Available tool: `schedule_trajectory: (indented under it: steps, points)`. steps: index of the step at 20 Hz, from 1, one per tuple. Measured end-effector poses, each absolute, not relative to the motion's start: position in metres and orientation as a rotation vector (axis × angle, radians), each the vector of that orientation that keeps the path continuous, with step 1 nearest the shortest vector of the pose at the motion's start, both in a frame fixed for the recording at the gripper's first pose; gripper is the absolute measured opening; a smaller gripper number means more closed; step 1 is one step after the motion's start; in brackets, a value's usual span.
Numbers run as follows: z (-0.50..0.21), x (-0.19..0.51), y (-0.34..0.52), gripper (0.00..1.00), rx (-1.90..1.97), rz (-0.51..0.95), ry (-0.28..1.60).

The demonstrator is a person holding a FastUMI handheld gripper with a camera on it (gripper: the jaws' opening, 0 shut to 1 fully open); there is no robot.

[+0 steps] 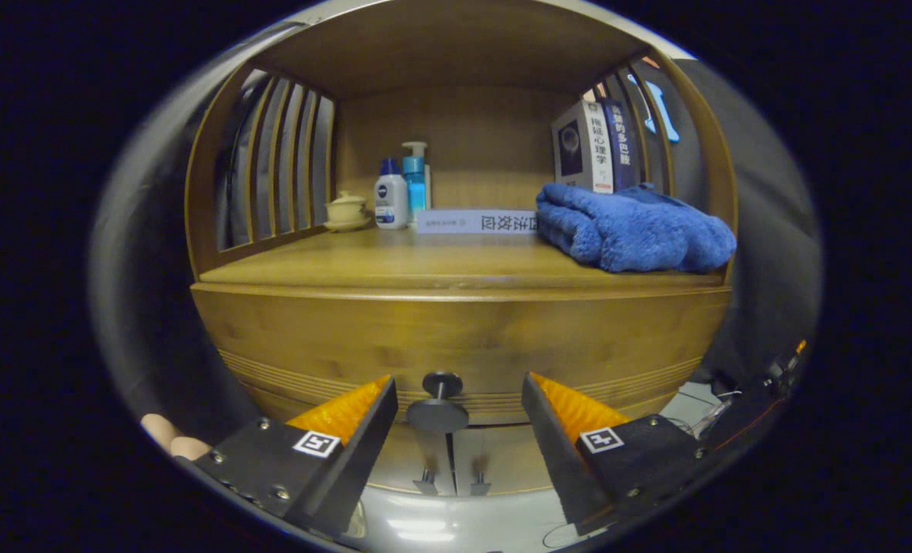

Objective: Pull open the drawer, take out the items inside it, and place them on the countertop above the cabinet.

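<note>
A wooden cabinet fills the scene, its closed drawer front facing me. A dark round knob sticks out of the drawer's lower middle. My gripper stands open, and the knob sits between the two fingers without either one touching it. Above the drawer runs the wooden countertop. The drawer's contents are hidden behind the shut front.
On the countertop lie a folded blue towel at the right, a flat book at the back, two bottles and a small lidded cup. Upright books lean at the back right. Two lower cabinet doors sit under the drawer.
</note>
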State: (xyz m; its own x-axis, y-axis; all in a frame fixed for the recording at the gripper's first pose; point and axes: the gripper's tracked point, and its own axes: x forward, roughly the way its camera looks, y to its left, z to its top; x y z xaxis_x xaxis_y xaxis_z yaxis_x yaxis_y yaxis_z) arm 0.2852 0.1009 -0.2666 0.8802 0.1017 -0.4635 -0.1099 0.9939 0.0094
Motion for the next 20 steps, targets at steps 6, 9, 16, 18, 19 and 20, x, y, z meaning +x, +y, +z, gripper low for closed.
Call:
schedule_trajectory:
  steps: [6,9,16,18,19,20]
  points:
    - [-0.275,0.289,0.116,0.40,0.017,0.121,0.493]
    - [-0.280,0.287,0.116,0.39,0.109,0.096,0.515]
    - [-0.278,0.276,0.111,0.30,0.149,0.056,0.510]
    - [-0.277,0.265,0.110,0.30,0.171,0.052,0.508]
    - [-0.276,0.259,0.109,0.31,0.176,0.051,0.506]
    - [-0.275,0.250,0.108,0.30,0.176,0.049,0.505]
